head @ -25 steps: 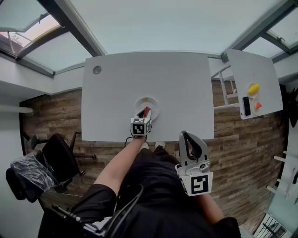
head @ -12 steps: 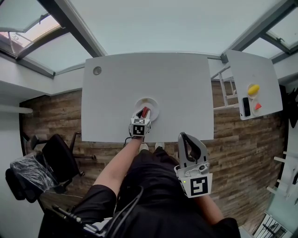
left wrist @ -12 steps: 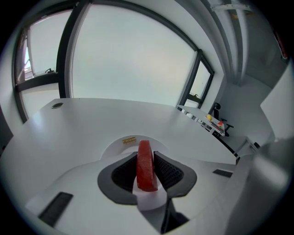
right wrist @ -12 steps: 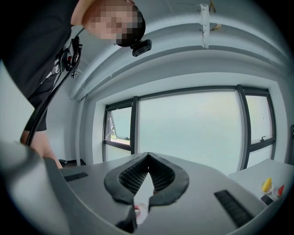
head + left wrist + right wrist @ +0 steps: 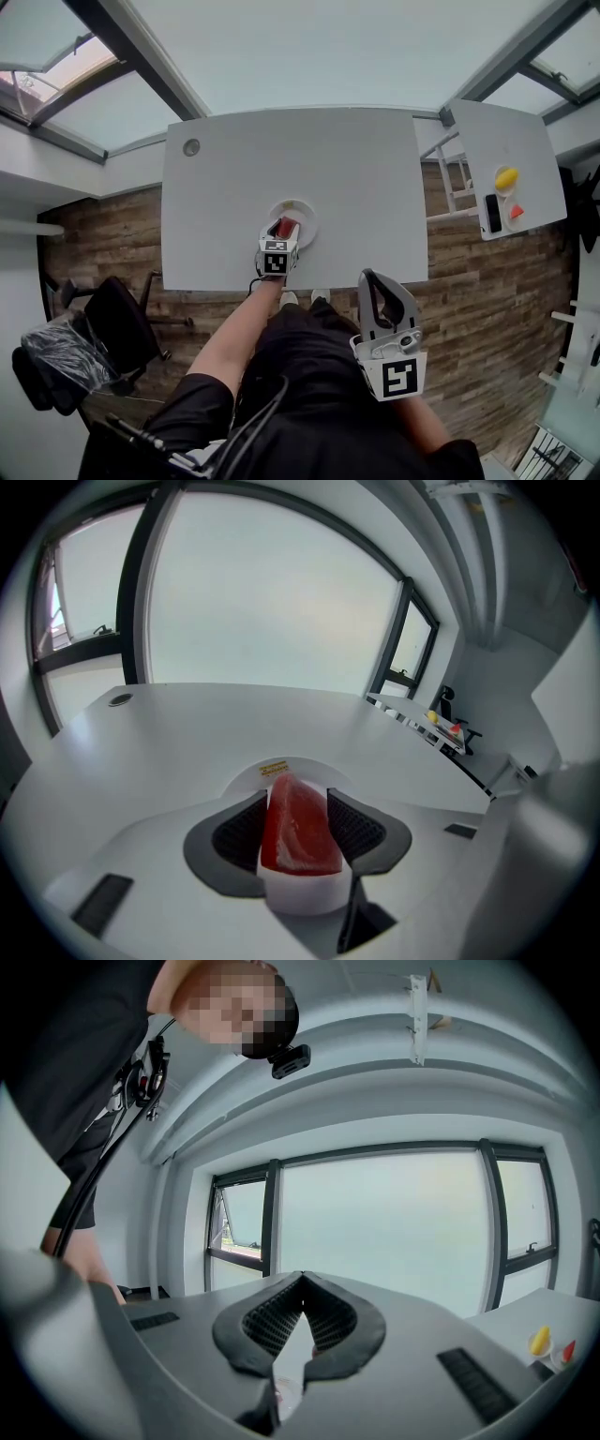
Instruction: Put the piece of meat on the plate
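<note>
The red piece of meat (image 5: 300, 827) stands on the white plate (image 5: 279, 767), between the two dark pads of my left gripper (image 5: 298, 794). Those jaws have just been opening, and the pads now sit beside the meat without squeezing it. In the head view the left gripper (image 5: 280, 236) reaches over the plate (image 5: 306, 215) near the white table's front edge, with the meat (image 5: 283, 228) showing red at its tips. My right gripper (image 5: 377, 279) hovers off the table in front of the person, pointing level, its fingertips (image 5: 302, 1283) closed together with nothing between them.
The white table (image 5: 356, 169) has a round cable grommet (image 5: 191, 147) at its far left corner. A second white table (image 5: 506, 141) at the right carries a yellow object, a red one and a black device. A black office chair (image 5: 112, 319) stands at the left on the wooden floor.
The left gripper's jaws have spread apart around the meat, which now rests on the plate. The right gripper has stayed where it was.
</note>
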`<state>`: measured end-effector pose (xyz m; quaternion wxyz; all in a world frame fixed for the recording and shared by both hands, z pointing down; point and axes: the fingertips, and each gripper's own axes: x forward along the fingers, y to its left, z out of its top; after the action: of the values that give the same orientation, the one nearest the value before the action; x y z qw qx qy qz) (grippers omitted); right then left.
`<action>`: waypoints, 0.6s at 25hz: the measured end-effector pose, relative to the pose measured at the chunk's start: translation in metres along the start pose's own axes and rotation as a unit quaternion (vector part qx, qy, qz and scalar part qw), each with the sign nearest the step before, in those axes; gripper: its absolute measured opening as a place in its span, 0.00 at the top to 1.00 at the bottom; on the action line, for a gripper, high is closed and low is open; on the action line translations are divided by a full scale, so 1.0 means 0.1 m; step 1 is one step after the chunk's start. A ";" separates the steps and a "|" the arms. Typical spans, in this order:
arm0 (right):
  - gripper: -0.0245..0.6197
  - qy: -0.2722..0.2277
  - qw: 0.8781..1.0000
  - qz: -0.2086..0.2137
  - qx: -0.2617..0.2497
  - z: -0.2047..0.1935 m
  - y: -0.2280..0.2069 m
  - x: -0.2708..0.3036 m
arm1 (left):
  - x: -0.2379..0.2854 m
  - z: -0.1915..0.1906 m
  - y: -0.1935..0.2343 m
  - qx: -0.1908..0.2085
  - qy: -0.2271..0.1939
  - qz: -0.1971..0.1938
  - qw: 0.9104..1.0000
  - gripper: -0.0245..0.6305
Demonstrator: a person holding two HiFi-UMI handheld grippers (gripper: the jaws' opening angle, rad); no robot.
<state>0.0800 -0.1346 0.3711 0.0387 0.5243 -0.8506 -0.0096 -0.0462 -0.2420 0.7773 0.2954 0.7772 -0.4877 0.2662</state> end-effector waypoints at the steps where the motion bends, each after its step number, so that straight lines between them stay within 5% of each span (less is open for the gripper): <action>1: 0.96 -0.002 1.000 -0.001 0.000 0.01 0.00 0.01 | 0.01 0.00 0.01 0.003 0.000 0.002 1.000 0.67; 15: 0.96 0.006 1.000 -0.008 0.017 -0.03 0.03 0.07 | -0.20 0.24 -0.03 0.033 -0.026 0.008 0.999 0.63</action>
<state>0.0743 -0.1398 0.3743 0.0343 0.5315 -0.8463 0.0080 -0.0485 -0.2460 0.7465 0.2545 0.7893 -0.4925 0.2641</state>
